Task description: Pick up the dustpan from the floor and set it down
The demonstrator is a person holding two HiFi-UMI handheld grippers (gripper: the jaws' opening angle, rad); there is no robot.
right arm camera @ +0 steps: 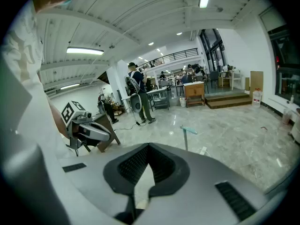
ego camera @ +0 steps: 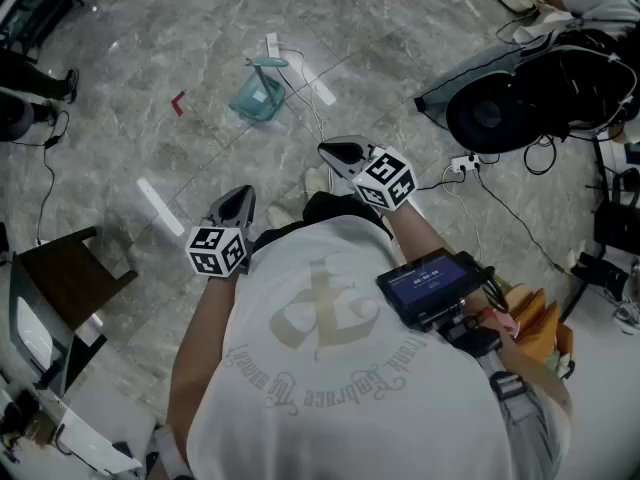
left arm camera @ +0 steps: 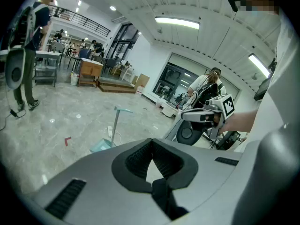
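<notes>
A teal dustpan (ego camera: 258, 93) with an upright handle stands on the grey marble floor, well ahead of both grippers. In the left gripper view the dustpan (left arm camera: 104, 144) is at centre left; in the right gripper view only its handle (right arm camera: 186, 136) shows above the gripper body. My left gripper (ego camera: 238, 204) is held in the air in front of the person, its jaws shut on nothing, tips meeting (left arm camera: 152, 142). My right gripper (ego camera: 338, 154) hangs level beside it, slightly further forward, also shut and empty (right arm camera: 149, 146). Neither touches the dustpan.
A white power strip (ego camera: 272, 45) with cable lies just behind the dustpan, and a red mark (ego camera: 178, 102) to its left. A brown wooden table (ego camera: 70, 268) stands at the left, black bags and cables (ego camera: 520, 98) at the right. A person (right arm camera: 139, 97) stands further off.
</notes>
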